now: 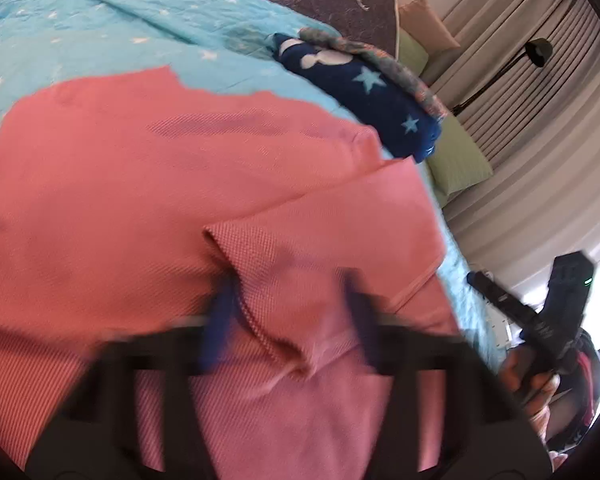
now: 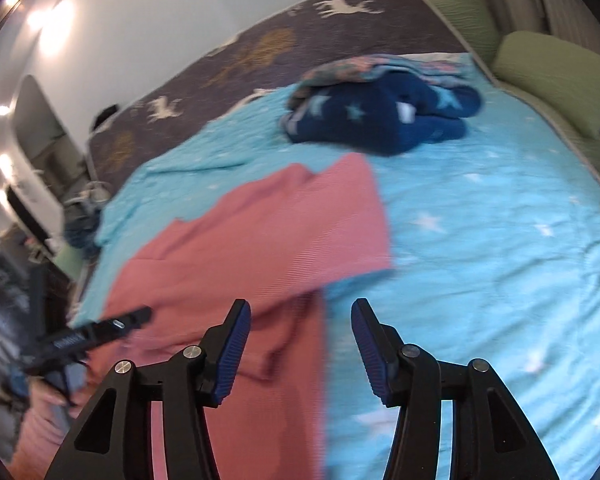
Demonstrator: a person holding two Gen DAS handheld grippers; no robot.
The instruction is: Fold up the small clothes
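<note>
Turquoise star-print bedspread (image 2: 480, 240) covers the bed. Nearest, the left tool (image 1: 292, 320) has its blurred blue fingers spread, a raised fold of the pink garment (image 1: 140, 184) between them, grip unclear. Right tool (image 2: 300, 344) hangs wide open, holding nothing, over the garment's edge. Farther back lies a navy star blanket (image 2: 380, 120)

A home bedroom: a bed (image 2: 500, 240) with a light blue star-print blanket fills the frame, green pillows (image 2: 556, 76) upper right, grey curtains (image 1: 540, 92) at the right edge.
</note>
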